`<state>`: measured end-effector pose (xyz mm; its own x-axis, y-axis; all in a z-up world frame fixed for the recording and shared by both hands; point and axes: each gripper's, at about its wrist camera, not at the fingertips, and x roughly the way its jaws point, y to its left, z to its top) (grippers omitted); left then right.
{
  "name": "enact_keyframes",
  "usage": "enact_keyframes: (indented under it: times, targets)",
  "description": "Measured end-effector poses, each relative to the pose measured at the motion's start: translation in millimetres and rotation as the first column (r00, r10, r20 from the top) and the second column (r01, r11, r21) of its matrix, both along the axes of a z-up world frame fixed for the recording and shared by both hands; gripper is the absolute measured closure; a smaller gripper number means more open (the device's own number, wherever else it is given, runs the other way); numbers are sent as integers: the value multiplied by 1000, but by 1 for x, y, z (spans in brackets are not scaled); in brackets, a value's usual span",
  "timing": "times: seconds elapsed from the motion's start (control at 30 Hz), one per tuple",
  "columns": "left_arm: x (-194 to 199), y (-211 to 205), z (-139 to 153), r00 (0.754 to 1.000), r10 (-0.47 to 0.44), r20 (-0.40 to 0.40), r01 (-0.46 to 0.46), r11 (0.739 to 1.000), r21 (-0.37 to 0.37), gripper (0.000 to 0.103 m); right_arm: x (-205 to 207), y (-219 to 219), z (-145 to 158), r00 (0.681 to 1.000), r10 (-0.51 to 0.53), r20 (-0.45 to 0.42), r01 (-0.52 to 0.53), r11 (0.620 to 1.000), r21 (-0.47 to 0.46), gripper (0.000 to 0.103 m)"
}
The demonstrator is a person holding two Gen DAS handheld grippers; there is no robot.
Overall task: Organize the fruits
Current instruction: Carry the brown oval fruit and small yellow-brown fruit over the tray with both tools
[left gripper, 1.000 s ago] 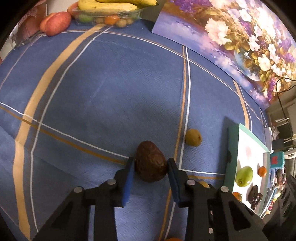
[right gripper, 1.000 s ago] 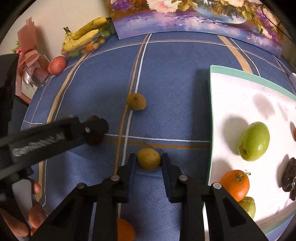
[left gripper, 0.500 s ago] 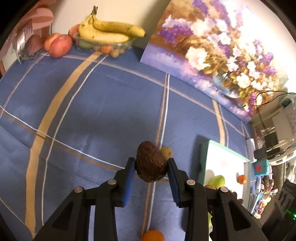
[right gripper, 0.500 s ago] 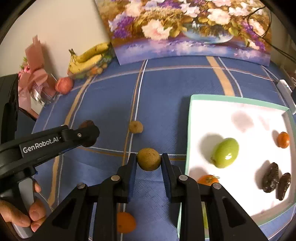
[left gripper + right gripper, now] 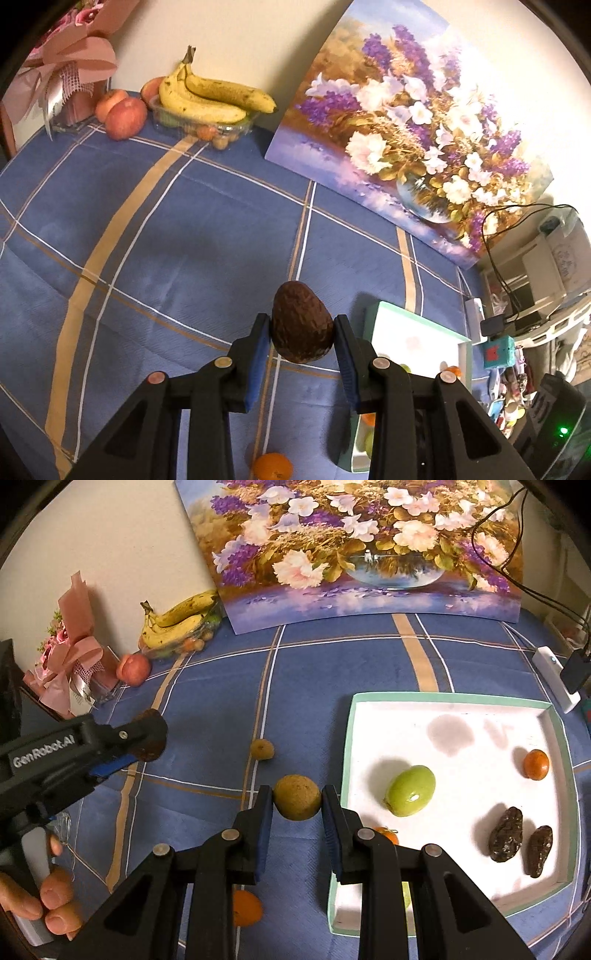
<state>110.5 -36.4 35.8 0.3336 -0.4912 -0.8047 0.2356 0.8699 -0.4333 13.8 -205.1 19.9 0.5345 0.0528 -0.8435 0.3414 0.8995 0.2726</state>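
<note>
My left gripper (image 5: 301,334) is shut on a dark brown avocado (image 5: 300,326) and holds it high above the blue cloth; it also shows at the left of the right wrist view (image 5: 147,740). My right gripper (image 5: 297,801) is shut on a round yellow-brown fruit (image 5: 296,796), held above the cloth just left of the white tray (image 5: 461,716). The tray holds a green fruit (image 5: 410,790), a small orange (image 5: 535,763) and two dark fruits (image 5: 506,834). A small yellow fruit (image 5: 262,748) and an orange (image 5: 245,908) lie on the cloth.
Bananas on a plastic box (image 5: 207,99) and red apples (image 5: 123,114) stand at the far left by the wall. A flower painting (image 5: 406,125) leans on the wall. A pink gift bouquet (image 5: 70,653) stands at the far left. A white power strip (image 5: 556,679) lies right of the tray.
Both grippers have lifted their fruit off the cloth and risen well above the table. The views now take in more of the wall and the tray.
</note>
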Motion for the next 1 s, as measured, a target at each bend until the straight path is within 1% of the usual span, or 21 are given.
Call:
enact_keyframes:
  times: [0.23, 0.43, 0.67, 0.83, 1.0]
  targets:
    - [-9, -15, -3, 1000, -12, 1, 12, 1000, 6, 66, -5, -10, -3, 1000, -16, -22, 16, 1000, 5, 75]
    - [-19, -35, -6, 999, -40, 0, 40, 999, 13, 66, -16, -35, -8, 997, -60, -39, 61, 998, 20, 75]
    - [-34, -69, -13, 994, -109, -4, 110, 993, 40, 66, -39, -82, -12, 985, -167, -52, 169, 985, 46, 75]
    - [-46, -95, -15, 984, -177, -14, 177, 983, 40, 66, -54, -112, -17, 967, -242, -75, 244, 970, 18, 75]
    - [-53, -123, -23, 971, -239, -21, 240, 969, 64, 66, -66, -133, -21, 950, -299, -88, 301, 954, 6, 75]
